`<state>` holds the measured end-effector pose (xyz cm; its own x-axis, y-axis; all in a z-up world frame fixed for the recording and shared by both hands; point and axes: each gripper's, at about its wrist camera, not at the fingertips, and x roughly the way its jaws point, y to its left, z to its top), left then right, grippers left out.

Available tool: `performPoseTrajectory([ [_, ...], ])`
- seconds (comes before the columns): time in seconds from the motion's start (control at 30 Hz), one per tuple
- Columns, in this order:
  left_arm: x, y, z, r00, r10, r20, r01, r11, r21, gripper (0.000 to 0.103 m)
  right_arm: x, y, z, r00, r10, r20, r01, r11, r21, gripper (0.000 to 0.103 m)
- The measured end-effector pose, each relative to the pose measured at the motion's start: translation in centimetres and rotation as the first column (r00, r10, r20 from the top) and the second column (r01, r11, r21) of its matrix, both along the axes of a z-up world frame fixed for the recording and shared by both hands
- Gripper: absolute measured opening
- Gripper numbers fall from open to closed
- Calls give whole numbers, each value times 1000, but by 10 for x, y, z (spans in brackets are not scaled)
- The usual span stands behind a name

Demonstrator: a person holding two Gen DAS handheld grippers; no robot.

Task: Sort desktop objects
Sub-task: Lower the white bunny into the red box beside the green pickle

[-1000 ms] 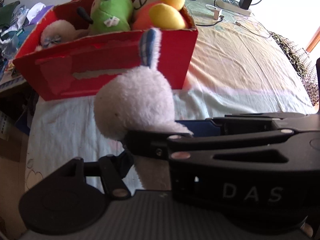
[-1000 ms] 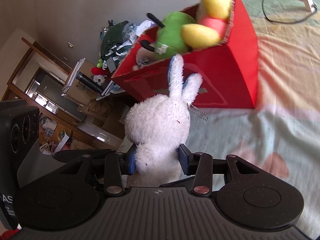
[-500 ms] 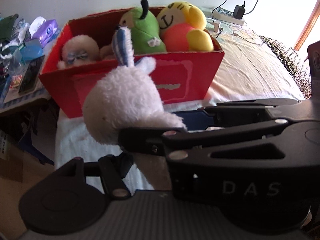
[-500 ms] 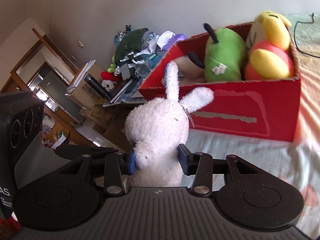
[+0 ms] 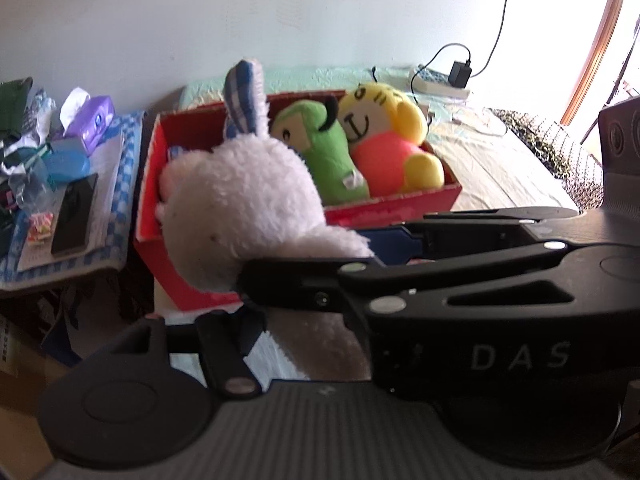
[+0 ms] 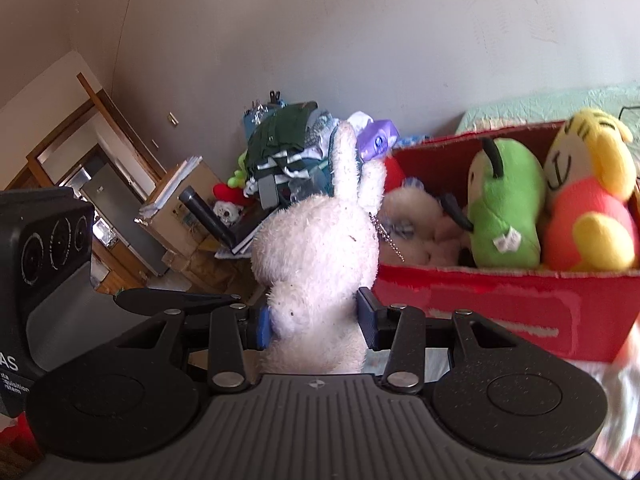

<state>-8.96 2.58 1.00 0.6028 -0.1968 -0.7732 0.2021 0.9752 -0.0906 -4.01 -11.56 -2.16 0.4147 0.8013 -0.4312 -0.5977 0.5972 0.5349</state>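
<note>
White plush rabbit [image 6: 316, 248] up in the air, upright, its fuzzy body pinched at the waist between the blue pads of the right claw [image 6: 316, 322], one blue-checked ear standing straight, a small bead chain dangling from its neck. Just behind it, the red cardboard box [image 6: 500, 308] sits open-topped with a green plush [image 6: 504, 216], a yellow-and-orange plush [image 6: 588, 204] and a white fluffy toy [image 6: 420, 224] packed inside.

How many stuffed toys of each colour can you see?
White: 2, the white bunny held by the right gripper, and a white toy in the red box
Green: 1, green toy
Yellow and pink: 1, yellow toy
Total: 4
</note>
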Motion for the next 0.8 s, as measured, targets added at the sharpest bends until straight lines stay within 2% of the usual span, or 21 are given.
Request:
performPoseTrajectory([
  [0.23, 27, 16, 18, 998, -7, 62, 7, 1000, -6, 61, 26, 13, 14, 998, -32, 45, 31, 999, 24, 46],
  [0.4, 54, 24, 20, 997, -11, 71, 13, 1000, -25, 61, 45, 18, 13, 997, -69, 38, 68, 997, 30, 46],
  [0.57, 77, 28, 11, 997, -22, 69, 24, 999, -34, 62, 59, 21, 5, 995, -101, 18, 101, 994, 30, 45],
  [0.8, 110, 33, -11, 1000, -24, 14, 24, 999, -45, 62, 84, 27, -12, 992, -123, -30, 123, 992, -6, 45],
])
